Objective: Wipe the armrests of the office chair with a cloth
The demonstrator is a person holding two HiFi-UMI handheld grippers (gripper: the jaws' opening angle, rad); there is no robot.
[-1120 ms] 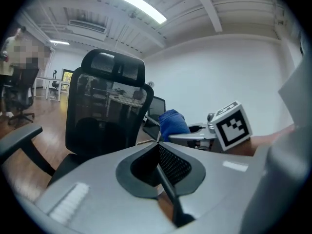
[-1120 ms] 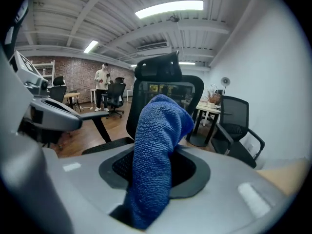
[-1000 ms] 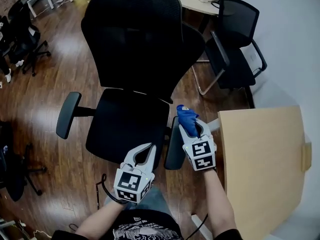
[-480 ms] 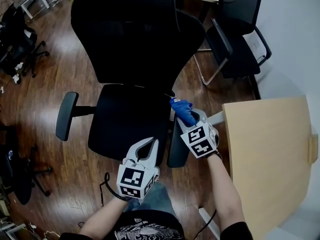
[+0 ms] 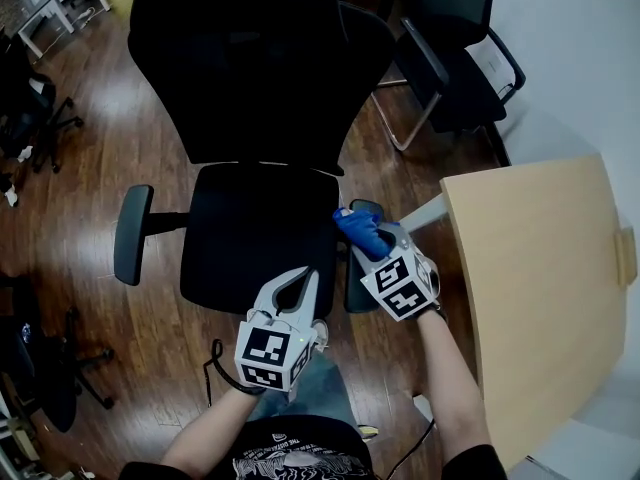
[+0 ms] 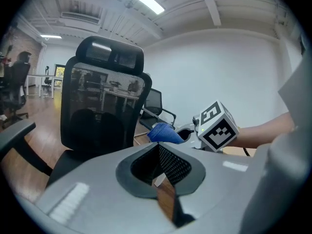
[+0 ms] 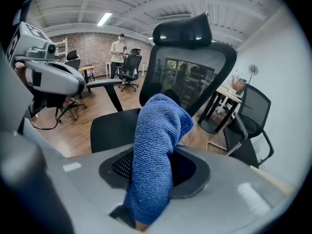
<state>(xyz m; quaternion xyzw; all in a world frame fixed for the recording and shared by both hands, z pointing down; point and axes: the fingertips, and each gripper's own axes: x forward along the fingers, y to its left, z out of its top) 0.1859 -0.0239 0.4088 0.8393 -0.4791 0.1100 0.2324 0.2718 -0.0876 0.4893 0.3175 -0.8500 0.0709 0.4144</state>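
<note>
The black office chair (image 5: 255, 233) stands in front of me, its left armrest (image 5: 131, 234) bare. My right gripper (image 5: 374, 244) is shut on a blue cloth (image 5: 358, 228) that lies over the rear part of the right armrest (image 5: 356, 294). In the right gripper view the cloth (image 7: 154, 160) hangs out between the jaws and hides the armrest. My left gripper (image 5: 302, 280) hovers over the seat's front right corner, jaws together with nothing in them. The left gripper view shows the cloth (image 6: 165, 132) beside the backrest (image 6: 100, 106).
A light wooden desk (image 5: 535, 298) stands close on the right. A second black chair (image 5: 450, 78) sits behind to the right, and more chairs (image 5: 30, 118) stand far left on the wood floor. A person (image 7: 117, 50) stands far off in the room.
The right gripper has turned and carried the cloth a little left and back along the right armrest. The left gripper has stayed by the seat's front.
</note>
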